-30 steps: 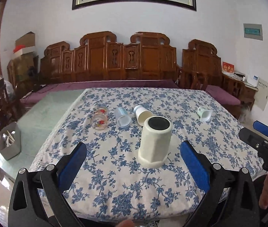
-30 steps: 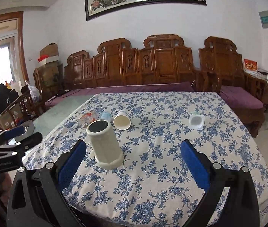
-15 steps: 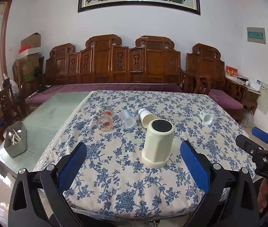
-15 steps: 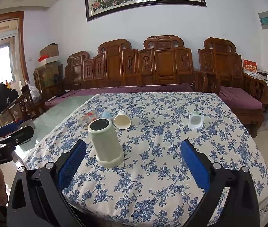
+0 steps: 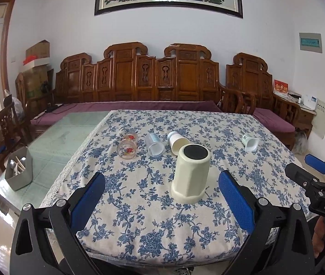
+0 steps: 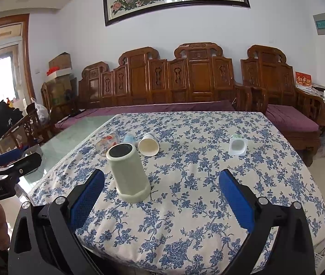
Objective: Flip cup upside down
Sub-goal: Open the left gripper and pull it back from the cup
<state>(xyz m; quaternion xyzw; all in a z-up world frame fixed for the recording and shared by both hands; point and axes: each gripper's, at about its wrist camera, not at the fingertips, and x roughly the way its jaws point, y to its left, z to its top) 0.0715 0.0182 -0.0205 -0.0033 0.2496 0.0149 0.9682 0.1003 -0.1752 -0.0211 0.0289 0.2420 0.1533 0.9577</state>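
The cream cup [image 5: 191, 174] already stands mouth-down near the tabletop's [image 5: 185, 236] front edge; your left gripper [image 5: 162, 202] and right gripper [image 6: 161, 202] hang clear, jaws apart.

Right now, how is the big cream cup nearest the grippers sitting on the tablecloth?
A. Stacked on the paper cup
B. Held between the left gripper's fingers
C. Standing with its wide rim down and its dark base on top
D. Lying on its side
C. The cream cup stands by itself on the tablecloth, wide end down and dark round base facing up, while the left gripper and the right gripper are both open and clear of it.
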